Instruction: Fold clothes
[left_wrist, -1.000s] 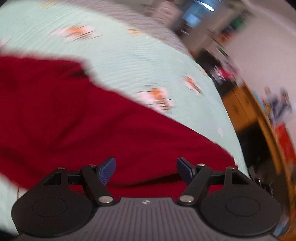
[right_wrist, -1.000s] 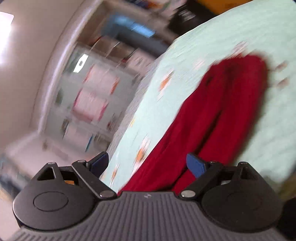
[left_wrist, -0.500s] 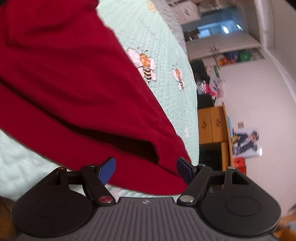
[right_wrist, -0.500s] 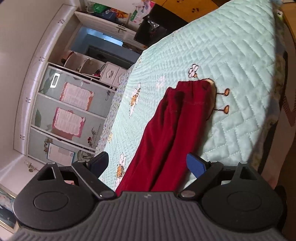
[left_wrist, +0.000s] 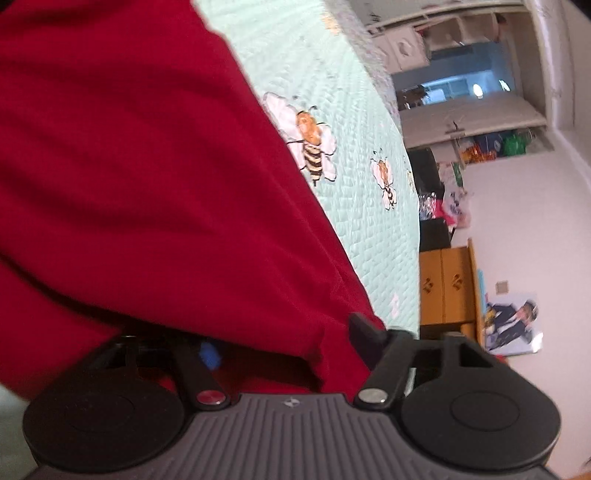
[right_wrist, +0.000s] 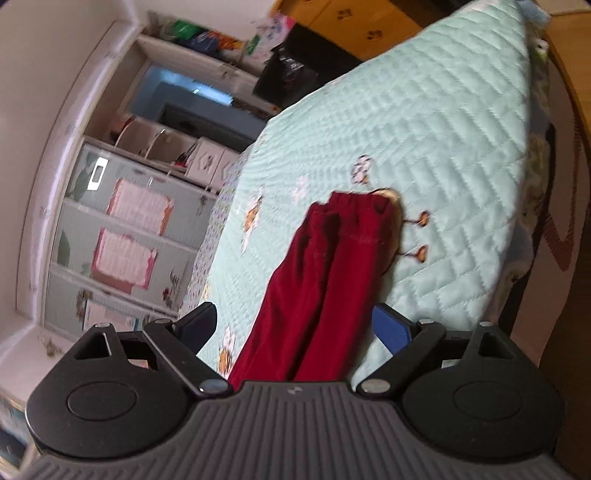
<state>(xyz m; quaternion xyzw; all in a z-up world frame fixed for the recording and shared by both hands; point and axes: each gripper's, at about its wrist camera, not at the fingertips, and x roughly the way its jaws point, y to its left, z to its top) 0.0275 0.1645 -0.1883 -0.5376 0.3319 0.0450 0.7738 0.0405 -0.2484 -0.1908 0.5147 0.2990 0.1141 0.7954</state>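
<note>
Closing on cloth: left gripper (left_wrist: 284, 343), its jaws narrowing with a fold of the red trousers (left_wrist: 140, 177) between them.

Left wrist view, cloth: the red trousers fill the left and centre of the frame and drape over the fingers; one blue pad (left_wrist: 209, 355) peeks from under the fabric, the other finger sits at the hem's outer corner.

Left wrist view, grip: pads look not yet pressed home; contact is partly hidden by the drape.

Left wrist view, bed: the pale green quilt (left_wrist: 369, 206), stitched with bees, lies beyond the garment's edge.

Right wrist view, jaws: right gripper (right_wrist: 295, 328) stands wide apart and holds nothing.

Right wrist view, cloth: the trousers (right_wrist: 317, 280) lie flat on the quilt (right_wrist: 443, 147), running straight away from the jaws, near end passing under the gripper body, gathered waistband (right_wrist: 354, 214) at the far end.

Long axis: in line with the right gripper's pointing direction, both legs side by side between its fingers.

Nearer hand: both sit at the leg end; the left is already in the fabric, the right hovers just above it.

Coming move, as judged: the right jaws need to drop and pinch the neighbouring hem before the leg end can be carried toward the waistband.
</note>
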